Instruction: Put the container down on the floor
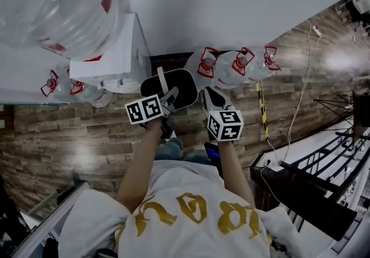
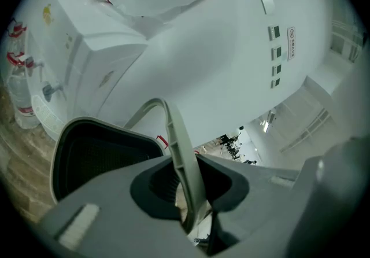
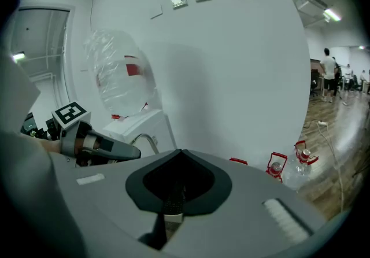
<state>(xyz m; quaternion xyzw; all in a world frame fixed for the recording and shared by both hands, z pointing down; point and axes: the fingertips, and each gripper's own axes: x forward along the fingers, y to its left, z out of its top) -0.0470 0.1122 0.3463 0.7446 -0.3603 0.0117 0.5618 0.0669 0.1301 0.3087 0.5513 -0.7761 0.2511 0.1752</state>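
A black container with a grey bail handle sits in front of me, close to the white wall. My left gripper is shut on that handle. In the left gripper view the handle runs up between the jaws, and the container's black inside shows to the left. Whether the container touches the floor is not visible. My right gripper is just right of the container, with its jaws together and nothing between them.
A white water dispenser carrying a big clear bottle stands left of the container. Large water bottles line the wall on the wooden floor; more bottles lie left. A white cable and a black rack are at right.
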